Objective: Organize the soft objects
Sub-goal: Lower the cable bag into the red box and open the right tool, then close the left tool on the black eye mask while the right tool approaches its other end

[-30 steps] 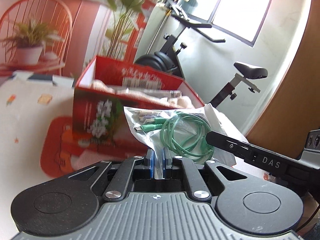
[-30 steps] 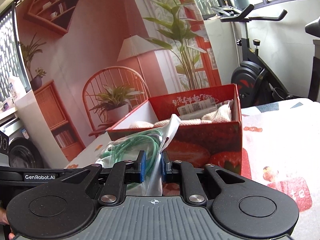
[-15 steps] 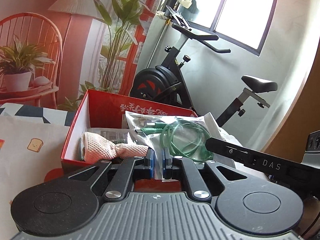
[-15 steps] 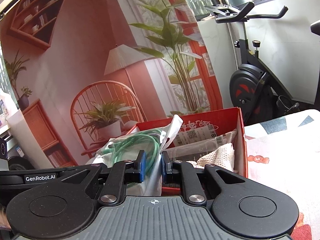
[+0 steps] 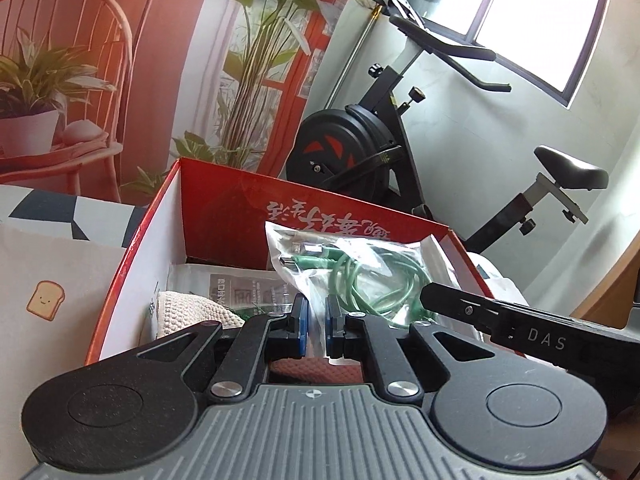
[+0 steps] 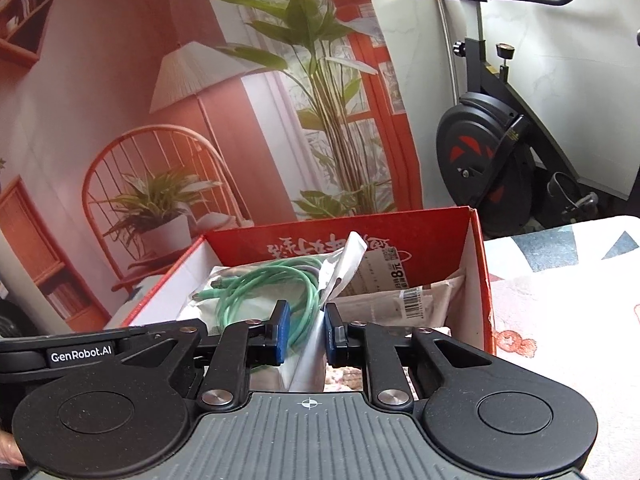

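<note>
A clear plastic bag with a green cable lies over the open red cardboard box. It also shows in the right wrist view, over the same box. My left gripper has its jaws slightly apart, with the bag's edge loose between the blue pads. My right gripper is open wider, the bag's folded edge standing in the gap. A knitted cream cloth and packaged items lie inside the box.
The box stands on a table with a patterned cloth. An exercise bike stands behind the box. A printed backdrop with a chair and plants hangs beyond the table. The right gripper's arm crosses the left view.
Both grippers carried the bag up and over the box, then their jaws parted. The bag has dropped lower into the box opening.
</note>
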{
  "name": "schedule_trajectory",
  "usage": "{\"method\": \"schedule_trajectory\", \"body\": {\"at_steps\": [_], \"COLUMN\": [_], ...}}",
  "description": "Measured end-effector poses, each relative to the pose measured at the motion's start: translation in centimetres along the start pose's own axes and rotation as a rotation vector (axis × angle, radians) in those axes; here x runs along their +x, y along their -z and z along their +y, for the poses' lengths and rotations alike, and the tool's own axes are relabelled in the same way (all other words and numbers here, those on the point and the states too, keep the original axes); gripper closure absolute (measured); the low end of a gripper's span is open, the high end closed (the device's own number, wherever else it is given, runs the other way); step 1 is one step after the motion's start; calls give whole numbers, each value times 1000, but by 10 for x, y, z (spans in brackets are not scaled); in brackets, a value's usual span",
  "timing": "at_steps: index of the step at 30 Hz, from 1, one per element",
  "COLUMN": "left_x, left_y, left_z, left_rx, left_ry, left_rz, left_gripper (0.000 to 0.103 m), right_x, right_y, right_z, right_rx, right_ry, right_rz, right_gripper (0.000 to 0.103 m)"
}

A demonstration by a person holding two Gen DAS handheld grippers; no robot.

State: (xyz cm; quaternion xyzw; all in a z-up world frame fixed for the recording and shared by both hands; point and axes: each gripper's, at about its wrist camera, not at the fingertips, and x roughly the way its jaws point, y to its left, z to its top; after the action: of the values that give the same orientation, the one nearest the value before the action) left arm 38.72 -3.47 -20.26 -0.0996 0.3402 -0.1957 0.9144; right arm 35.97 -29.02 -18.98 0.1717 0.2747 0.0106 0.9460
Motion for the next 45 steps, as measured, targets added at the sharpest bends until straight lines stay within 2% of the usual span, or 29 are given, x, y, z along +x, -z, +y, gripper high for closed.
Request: {"method": "schedule_trajectory", "body": {"at_steps": [2, 4, 8, 12, 14, 18, 21, 26, 30, 35, 39, 42, 45], "left_x": [1, -1, -14, -38, -49, -72, -89, -99, -92, -77, -70, -67, -67], "left_y": [-1, -1, 2, 11, 17, 31, 44, 71, 96, 123, 136, 143, 153], "left_z": [3, 6, 1, -7, -10, -7, -1, 13, 26, 39, 45, 45, 42], "left_rx": [0, 11, 70, 140, 162, 176, 176, 186, 170, 118, 80, 68, 61], "left_ry": [-21, -20, -29, -27, -30, -17, -13, -20, -29, -36, -23, -22, -18], "left_rz": [1, -8, -23, -46, -50, -56, -59, -7, 60, 129, 152, 165, 159], "left_gripper": [87, 74, 72, 62, 61, 57, 50, 48, 48, 41, 41, 39, 39], "right_x": [5, 3, -11, -34, -44, -72, -93, -123, -135, -138, -139, -140, -140], "right_y": [2, 6, 14, 24, 29, 39, 50, 80, 110, 157, 186, 203, 215], "right_z": [1, -2, -6, -5, -4, 3, 8, 17, 18, 15, 15, 15, 13], "right_rx": [-23, -26, -3, -24, -24, -34, -53, -102, -111, -68, -57, -73, -78], "right_ry": [43, 49, 44, 49, 50, 52, 59, 71, 81, 102, 124, 151, 160], "right_rz": [31, 23, -5, -44, -58, -101, -126, -145, -120, -44, 2, 18, 25], "right_gripper": [80, 77, 77, 77, 77, 74, 68, 66, 61, 52, 50, 38, 38]}}
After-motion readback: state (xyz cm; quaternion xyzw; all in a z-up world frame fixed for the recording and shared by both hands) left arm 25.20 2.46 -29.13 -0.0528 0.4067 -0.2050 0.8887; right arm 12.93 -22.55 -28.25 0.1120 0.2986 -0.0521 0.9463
